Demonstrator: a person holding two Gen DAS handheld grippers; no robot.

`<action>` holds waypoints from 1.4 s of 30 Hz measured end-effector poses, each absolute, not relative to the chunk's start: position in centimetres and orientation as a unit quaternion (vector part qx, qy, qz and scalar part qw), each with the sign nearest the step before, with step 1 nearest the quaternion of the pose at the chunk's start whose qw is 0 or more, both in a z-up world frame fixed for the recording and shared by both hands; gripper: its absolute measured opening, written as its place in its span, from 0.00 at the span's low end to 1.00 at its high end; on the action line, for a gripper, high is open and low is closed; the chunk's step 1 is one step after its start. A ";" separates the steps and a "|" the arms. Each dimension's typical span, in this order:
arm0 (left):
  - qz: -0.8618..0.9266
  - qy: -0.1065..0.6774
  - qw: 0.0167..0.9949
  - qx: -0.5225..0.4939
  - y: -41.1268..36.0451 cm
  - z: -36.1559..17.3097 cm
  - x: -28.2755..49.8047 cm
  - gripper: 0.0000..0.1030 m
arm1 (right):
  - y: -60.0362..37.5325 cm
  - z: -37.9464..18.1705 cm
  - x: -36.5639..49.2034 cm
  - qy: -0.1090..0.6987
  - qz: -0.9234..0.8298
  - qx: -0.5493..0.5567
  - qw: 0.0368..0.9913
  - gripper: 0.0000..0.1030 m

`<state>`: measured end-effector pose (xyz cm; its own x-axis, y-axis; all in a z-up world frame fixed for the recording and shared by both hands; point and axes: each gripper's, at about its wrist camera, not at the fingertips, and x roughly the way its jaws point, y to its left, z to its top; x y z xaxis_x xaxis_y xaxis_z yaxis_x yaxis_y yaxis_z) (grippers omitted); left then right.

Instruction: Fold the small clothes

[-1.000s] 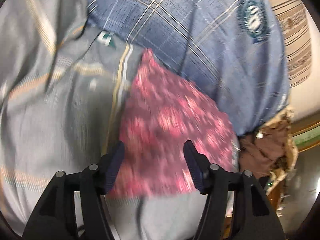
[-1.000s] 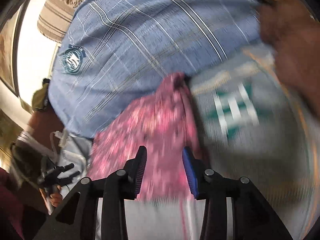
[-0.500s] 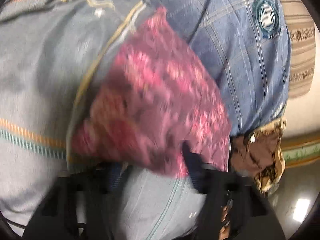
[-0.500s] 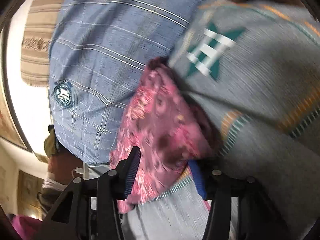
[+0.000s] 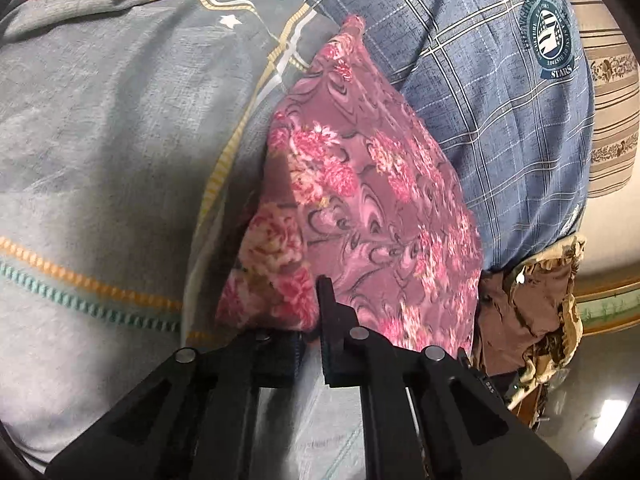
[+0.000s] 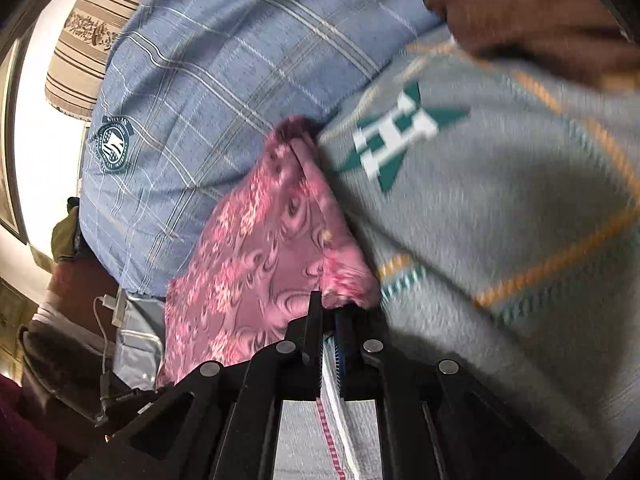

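Left wrist view: left gripper [image 5: 308,336] has just been closing and now stands all but shut, pinching the near hem of the pink floral cloth [image 5: 360,200], which lies on the grey bedsheet [image 5: 100,160] with its far tip against the blue plaid pillow [image 5: 480,80]. Cloth sits as a rough triangle, wide end toward the fingers, narrow end away. A crumpled brown fabric [image 5: 520,312] lies just beside its right edge. Round badge [image 5: 550,38] on the pillow reads "STARS" on its lower banner; the ring lettering is too small to read. Right wrist view: right gripper [image 6: 330,320] has likewise just been closing and is nearly shut on the other near corner of the same cloth; frame is motion-blurred. Teal and white emblem [image 6: 400,136] on the sheet reads as a block "H" on a star shape. A hand [image 6: 520,8] shows blurred at top right. Judgement: both corners look gripped, so the fold should go well if the two grippers lift together, keep the hem taut between them, and carry it over toward the far tip without snagging the sheet beneath.
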<state>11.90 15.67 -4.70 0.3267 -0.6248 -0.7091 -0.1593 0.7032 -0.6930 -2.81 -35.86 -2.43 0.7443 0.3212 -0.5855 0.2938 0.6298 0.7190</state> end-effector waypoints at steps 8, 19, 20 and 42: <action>-0.225 0.483 0.794 -0.294 17.9 3.1 10.0 0.50 | -36.7 3.8 -4.6 0.311 -0.034 0.384 0.869 0.24; -0.156 0.509 0.809 -0.250 12.7 -1.1 23.0 0.55 | -32.4 3.4 9.2 0.329 0.004 0.319 0.889 0.28; -0.136 0.525 0.802 -0.251 12.7 -2.7 23.3 0.54 | -32.4 2.5 10.1 0.344 -0.012 0.310 0.886 0.28; -0.104 0.530 0.795 -0.276 22.5 0.6 22.3 0.54 | -2.3 4.6 5.0 0.405 0.228 0.008 0.886 0.52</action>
<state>22.33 22.50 0.58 0.4174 -0.4583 -0.7847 -0.1258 0.8261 -0.5494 4.98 -2.28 4.59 0.5687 0.4100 -0.7131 -0.3967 0.8961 0.1988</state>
